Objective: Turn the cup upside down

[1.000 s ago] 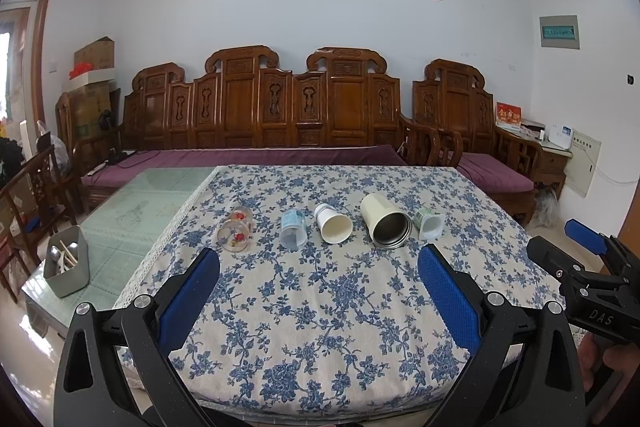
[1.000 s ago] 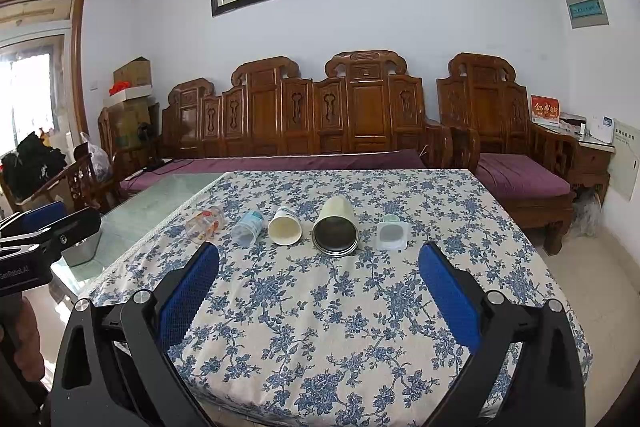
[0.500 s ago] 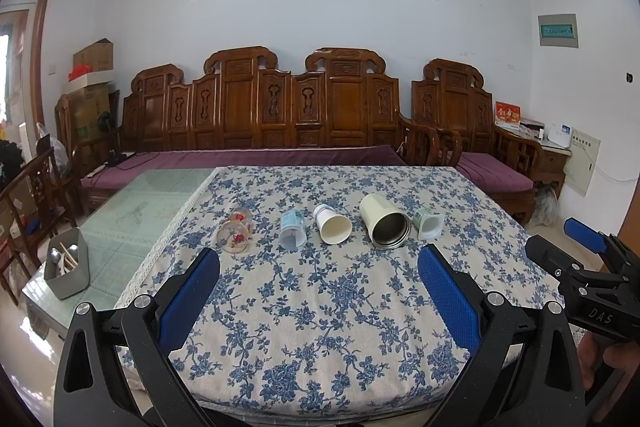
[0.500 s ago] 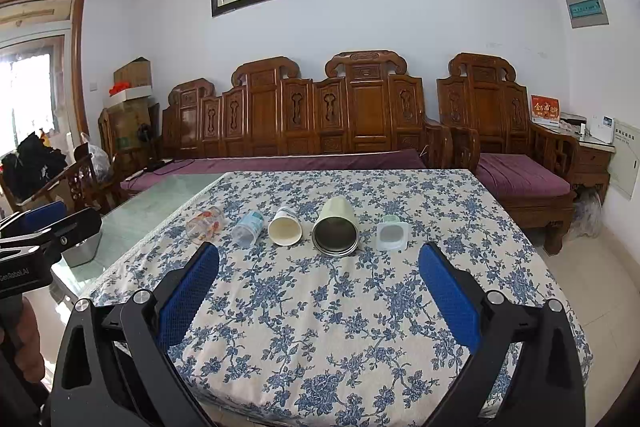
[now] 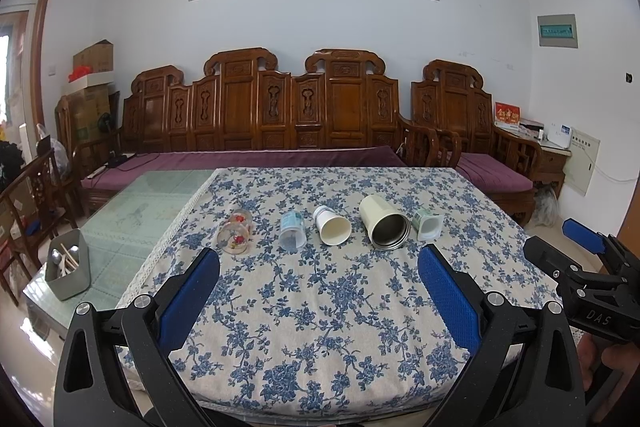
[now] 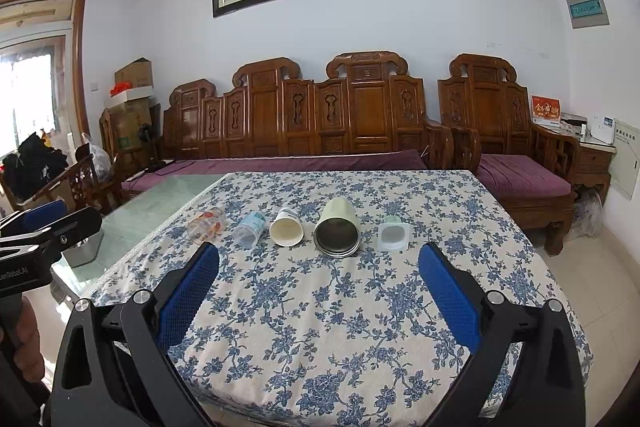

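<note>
Several cups lie on their sides in a row on the blue-flowered tablecloth (image 5: 320, 307), mouths towards me: a flowered glass (image 5: 236, 237), a clear plastic cup (image 5: 292, 231), a white paper cup (image 5: 334, 227), a cream metal tumbler (image 5: 386, 225) and a small green-and-white cup (image 5: 428, 225). The right wrist view shows the same row: glass (image 6: 206, 223), plastic cup (image 6: 249, 228), paper cup (image 6: 286, 228), tumbler (image 6: 337, 229), small cup (image 6: 393, 234). My left gripper (image 5: 319, 269) and right gripper (image 6: 319, 267) are both open and empty, well short of the cups.
A glass table (image 5: 132, 215) adjoins on the left, with a grey utensil caddy (image 5: 68, 269). A carved wooden sofa (image 5: 280, 115) with purple cushions stands behind the table. The right gripper shows at the right edge of the left wrist view (image 5: 592, 279).
</note>
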`<state>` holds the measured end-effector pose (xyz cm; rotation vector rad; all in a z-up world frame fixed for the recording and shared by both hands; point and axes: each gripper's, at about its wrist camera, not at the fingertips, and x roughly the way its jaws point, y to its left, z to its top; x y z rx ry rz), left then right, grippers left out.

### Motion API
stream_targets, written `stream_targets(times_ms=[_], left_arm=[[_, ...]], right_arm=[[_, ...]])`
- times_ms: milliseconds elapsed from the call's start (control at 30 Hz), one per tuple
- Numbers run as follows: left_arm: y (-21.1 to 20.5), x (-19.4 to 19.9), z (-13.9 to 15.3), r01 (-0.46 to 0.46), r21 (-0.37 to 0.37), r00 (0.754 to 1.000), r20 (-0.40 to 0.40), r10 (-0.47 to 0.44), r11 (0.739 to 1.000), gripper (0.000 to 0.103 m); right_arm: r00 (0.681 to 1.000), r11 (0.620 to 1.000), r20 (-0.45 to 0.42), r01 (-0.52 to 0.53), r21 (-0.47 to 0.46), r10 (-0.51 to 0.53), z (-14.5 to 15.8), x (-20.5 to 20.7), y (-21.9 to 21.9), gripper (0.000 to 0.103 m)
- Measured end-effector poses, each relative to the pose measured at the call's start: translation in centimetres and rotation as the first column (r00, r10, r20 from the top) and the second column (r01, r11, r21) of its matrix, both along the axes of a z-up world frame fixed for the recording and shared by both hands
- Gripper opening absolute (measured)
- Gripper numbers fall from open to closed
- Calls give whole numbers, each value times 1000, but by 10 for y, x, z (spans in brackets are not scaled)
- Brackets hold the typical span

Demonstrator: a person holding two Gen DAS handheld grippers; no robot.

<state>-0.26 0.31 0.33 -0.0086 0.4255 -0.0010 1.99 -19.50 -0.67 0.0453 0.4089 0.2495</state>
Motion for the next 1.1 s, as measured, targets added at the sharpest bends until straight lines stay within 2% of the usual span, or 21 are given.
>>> stream_targets(times_ms=[367, 567, 900, 1100], left_arm=[[-1, 1, 5, -1, 3, 1000, -8, 1, 1000, 95], [4, 16, -7, 0, 7, 999, -48, 1, 1000, 95], [6, 68, -37, 33, 29, 990, -140, -29, 999, 95], [5, 110, -54, 77, 31, 981, -181, -70, 997, 95]], right_arm=[[1000, 1000, -4, -1, 2, 1, 2, -2, 2, 100], [1000, 1000, -26, 3, 6, -3, -2, 5, 1, 101], [996, 1000, -93, -2, -12, 1, -18, 53, -4, 100], [988, 1000, -151, 8, -29, -12, -34, 99, -8, 98]])
